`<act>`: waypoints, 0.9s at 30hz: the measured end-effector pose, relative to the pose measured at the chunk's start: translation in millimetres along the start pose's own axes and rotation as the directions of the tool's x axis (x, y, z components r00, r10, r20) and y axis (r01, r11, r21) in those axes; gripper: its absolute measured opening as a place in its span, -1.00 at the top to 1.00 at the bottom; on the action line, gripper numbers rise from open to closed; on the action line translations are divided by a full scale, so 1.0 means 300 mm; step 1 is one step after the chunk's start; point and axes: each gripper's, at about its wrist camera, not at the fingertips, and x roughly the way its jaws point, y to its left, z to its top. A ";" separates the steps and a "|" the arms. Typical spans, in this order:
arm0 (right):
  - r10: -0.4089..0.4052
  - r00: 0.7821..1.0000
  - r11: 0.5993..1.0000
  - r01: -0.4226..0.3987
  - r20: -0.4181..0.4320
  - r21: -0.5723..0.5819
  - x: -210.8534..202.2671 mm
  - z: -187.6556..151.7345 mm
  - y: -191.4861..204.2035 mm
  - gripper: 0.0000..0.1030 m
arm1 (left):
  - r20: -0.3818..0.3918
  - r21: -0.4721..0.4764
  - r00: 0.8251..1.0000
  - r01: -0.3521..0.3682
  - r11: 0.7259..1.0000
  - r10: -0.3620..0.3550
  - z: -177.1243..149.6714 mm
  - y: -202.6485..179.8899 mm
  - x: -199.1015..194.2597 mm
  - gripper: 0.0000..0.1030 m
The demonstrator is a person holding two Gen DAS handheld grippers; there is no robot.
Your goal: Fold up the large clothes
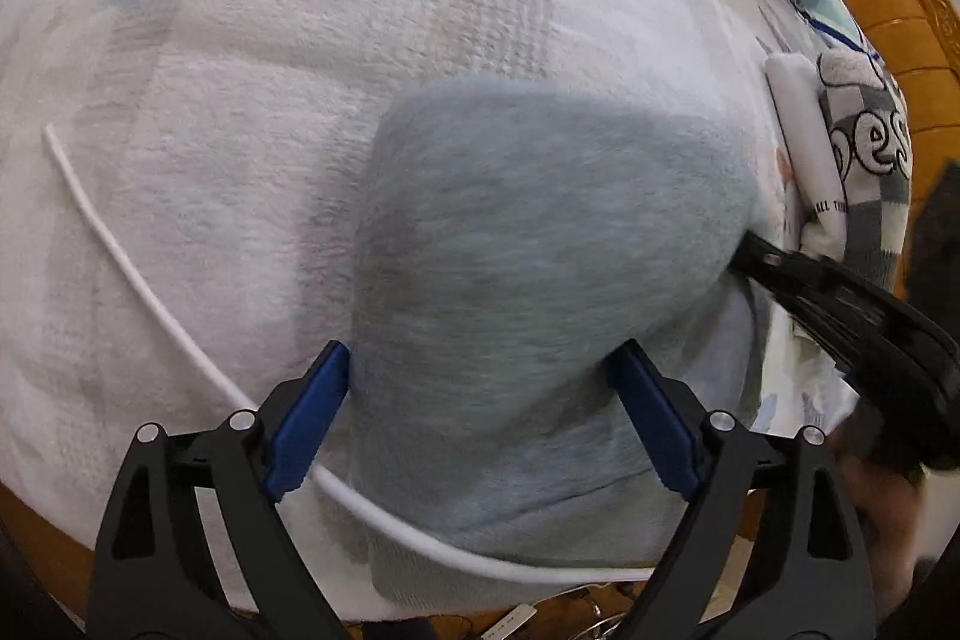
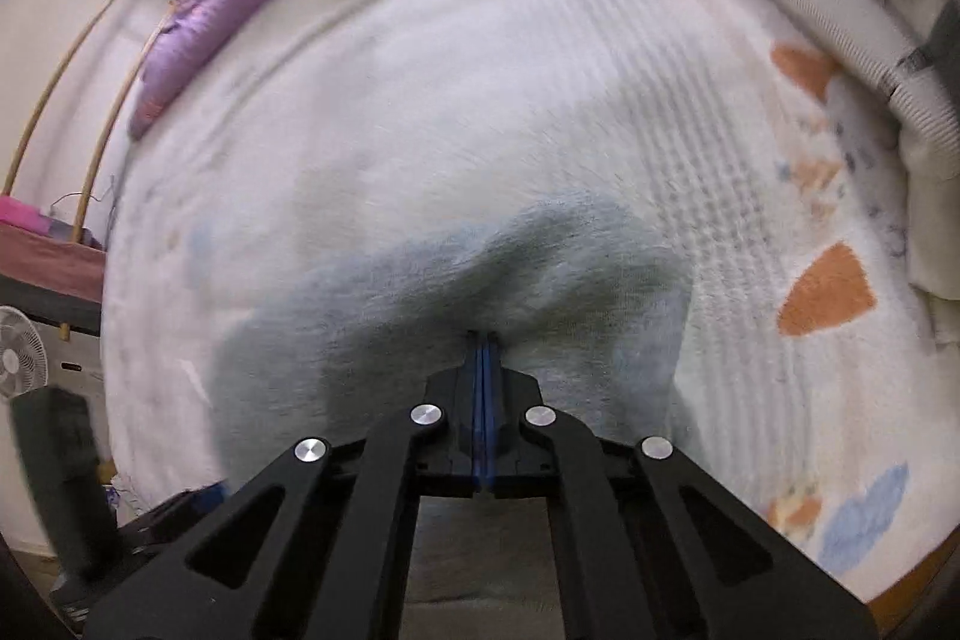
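a wide white fleece blanket covers the bed, soft and nubby, with faint ribbed bands and pale blue and orange patches. on it lies the folded grey-blue garment, plush and fuzzy, a rounded slab with its long axis running from the near bed edge away toward the pillows. a thin white cord curves across the blanket and passes under the garment's near edge.

the left gripper hangs over the garment with its blue pads spread wide, one at each side of the cloth, neither pressing it. the right gripper has its pads closed flat together, tips at a crease of the garment; whether cloth is pinched there i cannot tell.

only the left view shows the cord and the wooden bed frame; only the right view shows a purple pillow and a white fan. the right view is blurred.
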 end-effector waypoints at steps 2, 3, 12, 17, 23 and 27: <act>0.014 1.000 1.000 -0.013 -0.019 0.020 0.032 0.018 -0.035 1.00 | -0.010 -0.030 1.000 0.025 0.999 -0.025 0.003 0.010 0.012 -0.72; 0.018 1.000 1.000 -0.017 -0.024 0.026 0.027 0.011 -0.038 1.00 | -0.015 -0.051 0.999 0.043 0.998 -0.044 0.004 0.021 0.015 -0.72; 0.059 0.998 0.997 -0.058 -0.027 0.050 -0.139 -0.117 -0.024 0.97 | -0.057 -0.099 0.992 0.108 0.989 -0.114 -0.133 0.121 -0.038 -0.72; -0.026 0.992 0.997 0.035 -0.124 0.069 -0.073 -0.225 -0.128 1.00 | -0.032 -0.173 0.985 0.160 0.972 -0.168 -0.208 0.161 -0.055 -0.72; -0.008 0.995 0.993 0.019 -0.102 0.115 -0.035 -0.245 -0.209 1.00 | -0.025 -0.154 0.983 0.174 0.973 -0.180 -0.221 0.142 -0.049 -0.72; 0.073 0.997 0.978 -0.067 -0.026 0.197 -0.136 -0.299 -0.211 0.51 | 0.004 -0.195 0.976 0.216 0.957 -0.219 -0.228 0.176 -0.057 -0.73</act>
